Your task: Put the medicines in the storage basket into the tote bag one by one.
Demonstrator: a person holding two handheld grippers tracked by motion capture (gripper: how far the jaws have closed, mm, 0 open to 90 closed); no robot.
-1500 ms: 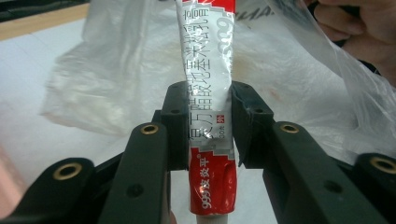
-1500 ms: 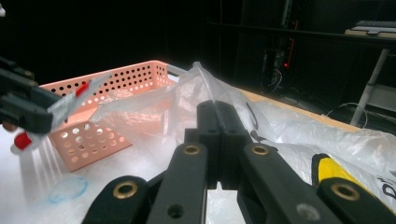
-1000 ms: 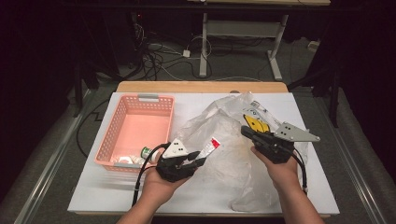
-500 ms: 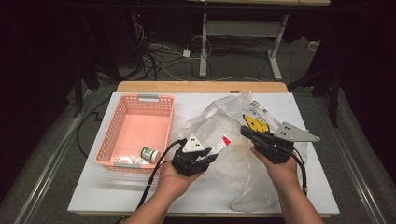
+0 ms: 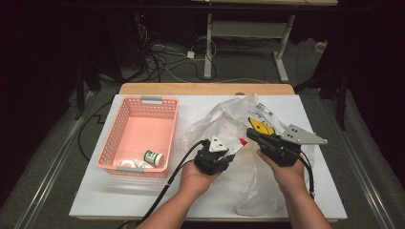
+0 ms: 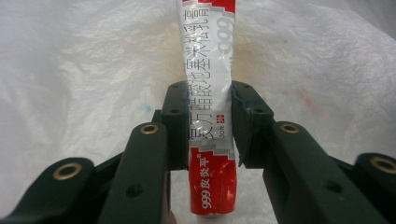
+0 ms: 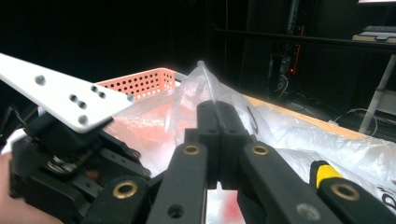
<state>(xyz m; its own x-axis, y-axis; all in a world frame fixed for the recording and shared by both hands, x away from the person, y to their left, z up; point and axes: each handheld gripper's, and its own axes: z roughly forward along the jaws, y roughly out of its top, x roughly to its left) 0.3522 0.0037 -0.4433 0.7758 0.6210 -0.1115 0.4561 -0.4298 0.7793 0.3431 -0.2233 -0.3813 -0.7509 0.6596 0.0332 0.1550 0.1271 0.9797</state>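
Observation:
A silver and red ointment tube (image 6: 211, 84) stands upright between the pads of my left gripper (image 6: 210, 121), which is shut on it over the crumpled clear plastic bag (image 6: 70, 70). From above, that left gripper (image 5: 228, 150) holds the tube (image 5: 237, 143) with its red tip pointing at the bag's mouth (image 5: 224, 121). My right gripper (image 5: 252, 134) is shut on the bag, pinching a fold of film that rises above its closed tips (image 7: 215, 109). A yellow item (image 5: 260, 126) lies inside the bag.
A pink perforated basket (image 5: 138, 107) stands at the left of the white tabletop (image 5: 119, 195), holding a small green and white bottle (image 5: 154, 157) and a white item (image 5: 131, 163). Cables trail from both grippers toward the near edge. The floor around is dark.
My left gripper has carried the tube to the right, from beside the basket's near corner up to the bag. The right gripper and the bag have stayed where they were.

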